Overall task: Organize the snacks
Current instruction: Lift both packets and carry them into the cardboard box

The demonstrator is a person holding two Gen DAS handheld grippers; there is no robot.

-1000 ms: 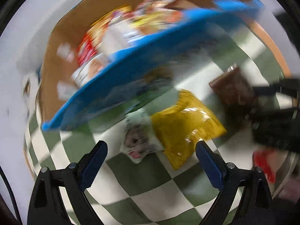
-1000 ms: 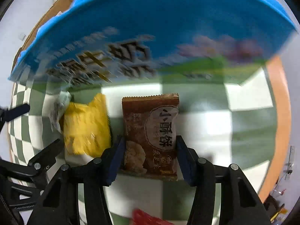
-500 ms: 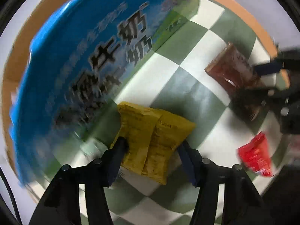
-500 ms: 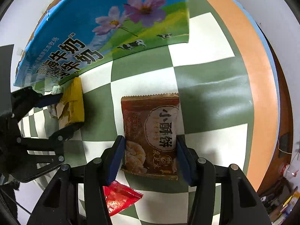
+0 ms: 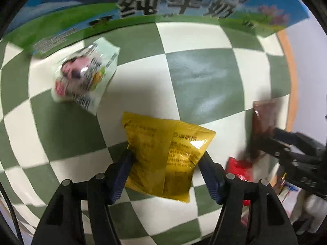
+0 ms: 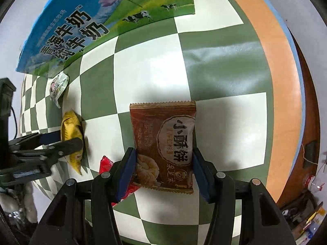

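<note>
A yellow snack packet [image 5: 163, 153] sits between the blue pads of my left gripper [image 5: 166, 155], which touch both its side edges; the jaws are opening. The right wrist view shows the same packet [image 6: 70, 130] bulging between those fingers. My right gripper [image 6: 163, 151] grips a brown biscuit packet [image 6: 163, 140] by its sides, low over the checked cloth, and its jaws are also opening slightly. A white packet [image 5: 83, 73] lies flat near the blue milk carton box [image 5: 184, 0]. A red packet [image 6: 106, 163] lies between the two grippers.
The green-and-white checked cloth [image 6: 214, 71] covers the table, with an orange rim [image 6: 280, 85] on the right. The blue milk carton box [image 6: 81, 30] stands at the far left of the right wrist view. Floor clutter shows beyond the rim.
My left gripper went from wide open above the yellow packet to closed tight on it, then eased wider. My right gripper carried the brown packet away from the box.
</note>
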